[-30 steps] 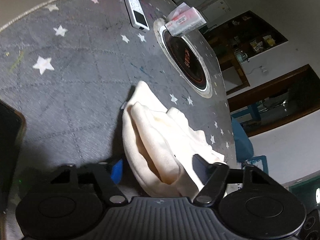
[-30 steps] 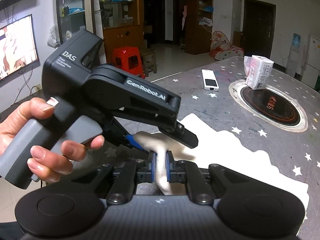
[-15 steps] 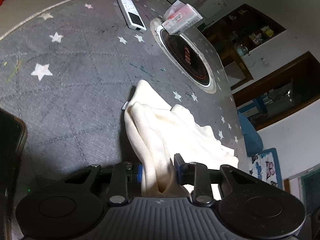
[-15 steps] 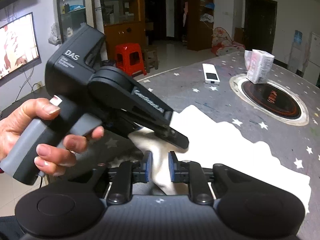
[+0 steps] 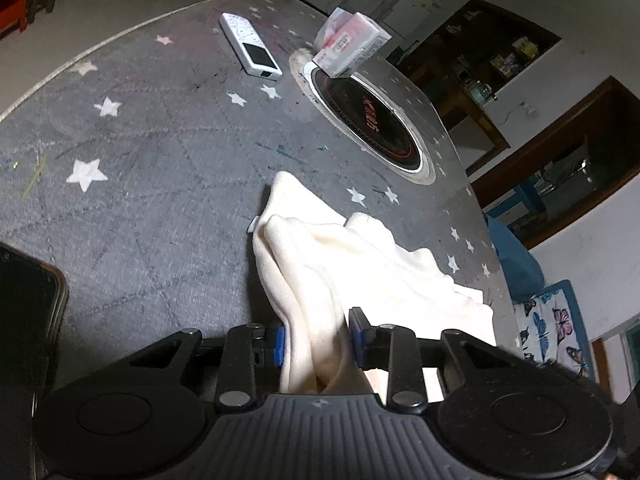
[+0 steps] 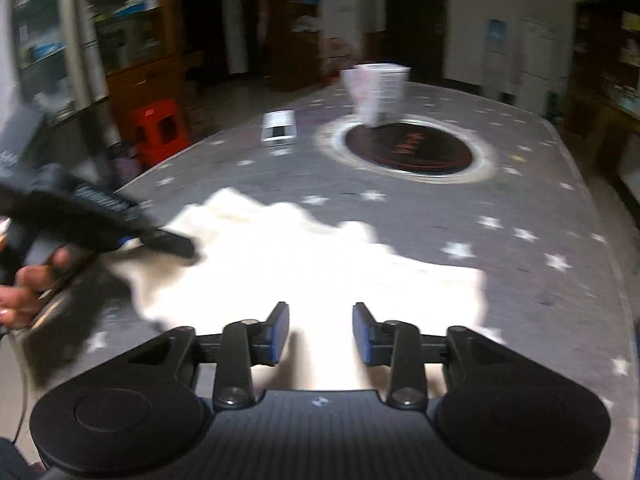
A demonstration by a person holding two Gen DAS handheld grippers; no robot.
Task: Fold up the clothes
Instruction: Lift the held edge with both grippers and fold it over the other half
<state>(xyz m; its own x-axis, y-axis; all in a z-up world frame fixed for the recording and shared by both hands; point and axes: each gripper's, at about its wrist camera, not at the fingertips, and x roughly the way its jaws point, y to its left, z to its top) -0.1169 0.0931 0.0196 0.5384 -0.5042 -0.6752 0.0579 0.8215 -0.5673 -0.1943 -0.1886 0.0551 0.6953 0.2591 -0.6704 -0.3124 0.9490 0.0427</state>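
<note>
I'm gripping the cream garment (image 5: pixel 320 280) in my left gripper (image 5: pixel 316 340); my right gripper (image 6: pixel 320 332) jaws, just opening, are hovering empty above it; it's lying on the star-patterned table (image 5: pixel 160 184); remote (image 5: pixel 250 50) and tissue pack (image 5: pixel 350 42) beyond.

Right wrist view motion-blurred throughout: print on tissue pack (image 6: pixel 376 90) unreadable, remote (image 6: pixel 279 130) buttons indistinct, left gripper (image 6: pixel 160 240) and hand (image 6: pixel 24 292) at 9 o'clock smeared, cut by edge. Dark phone (image 5: pixel 28 304) at 9 o'clock in left wrist view cropped. Cream garment (image 5: pixel 320 280) near end hidden behind gripper body.
</note>
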